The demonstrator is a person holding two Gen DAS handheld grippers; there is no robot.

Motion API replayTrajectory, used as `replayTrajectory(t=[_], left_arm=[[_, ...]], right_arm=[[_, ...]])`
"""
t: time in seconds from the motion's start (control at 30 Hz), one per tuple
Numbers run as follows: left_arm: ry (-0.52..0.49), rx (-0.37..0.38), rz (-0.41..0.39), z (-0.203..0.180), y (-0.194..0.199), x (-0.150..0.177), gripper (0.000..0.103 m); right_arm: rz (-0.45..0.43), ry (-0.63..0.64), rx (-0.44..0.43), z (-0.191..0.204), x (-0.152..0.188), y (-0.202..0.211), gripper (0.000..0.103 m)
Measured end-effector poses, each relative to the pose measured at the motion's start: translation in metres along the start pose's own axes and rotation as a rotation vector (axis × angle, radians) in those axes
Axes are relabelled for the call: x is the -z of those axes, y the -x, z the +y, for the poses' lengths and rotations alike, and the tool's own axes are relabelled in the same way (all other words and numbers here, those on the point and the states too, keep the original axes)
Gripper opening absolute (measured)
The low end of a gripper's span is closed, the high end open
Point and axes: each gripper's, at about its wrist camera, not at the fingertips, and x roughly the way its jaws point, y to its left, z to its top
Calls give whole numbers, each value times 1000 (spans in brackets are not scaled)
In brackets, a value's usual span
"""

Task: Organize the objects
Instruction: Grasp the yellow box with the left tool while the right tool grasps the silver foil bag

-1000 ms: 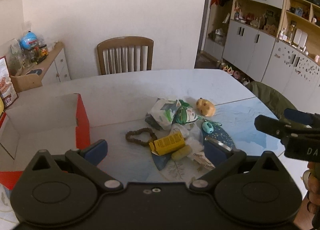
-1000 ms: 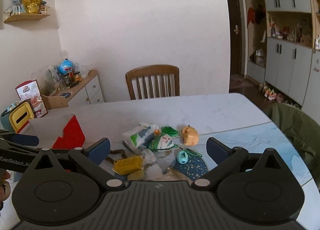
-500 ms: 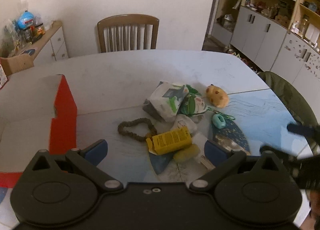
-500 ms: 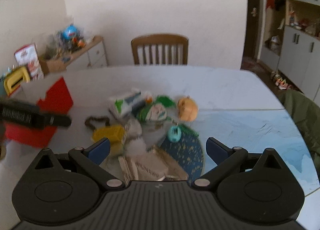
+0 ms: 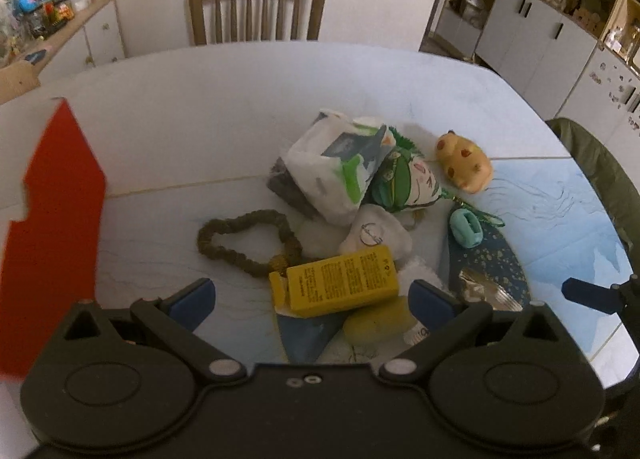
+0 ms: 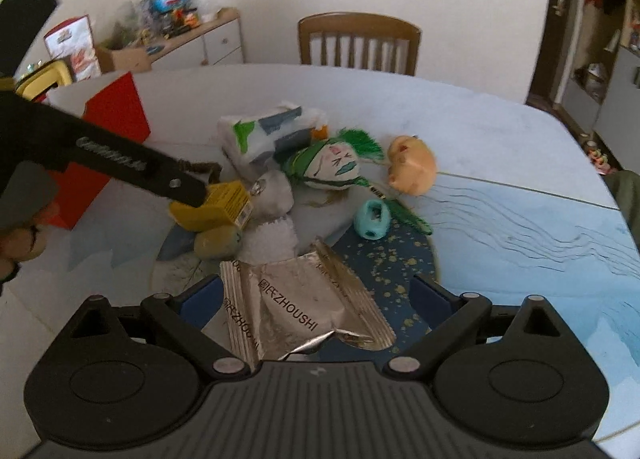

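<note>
Between right gripper's (image 6: 316, 295) spread fingers, silver packet (image 6: 304, 311); left gripper (image 5: 312, 295) likewise open

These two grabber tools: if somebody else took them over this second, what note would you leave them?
Left gripper: open, empty, hovering at the yellow box.
Right gripper: open, empty, over the silver foil packet.
Everything sits in a pile on the table: tissue pack, green doll, orange toy, teal sharpener, bead loop.
The red box stands left of the pile.
Done: nothing lifted yet. Left: the whole pile.
</note>
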Motion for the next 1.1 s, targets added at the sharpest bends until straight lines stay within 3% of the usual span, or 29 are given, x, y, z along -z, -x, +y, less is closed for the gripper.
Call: replayTrajectory(t=[0.23,0.53,0.77,0.9,1.1], left_arm=[[15,10,56,-2,-26,-5,102],[62,44,94,-5,-44,-12,102],[75,54,102,-6,-46,-10,84],[68,57,86,-6,-42,-8,81],[44,53,59,-11,-37,-6,74]], right_arm=[[36,81,-56,7,5,-15,100],[65,142,-66,12,11,-36,99],[66,200,-53,18,13,-42,85],[55,205,-46,18,13,-40,80],[41,208,-20,18,12,-36,63]])
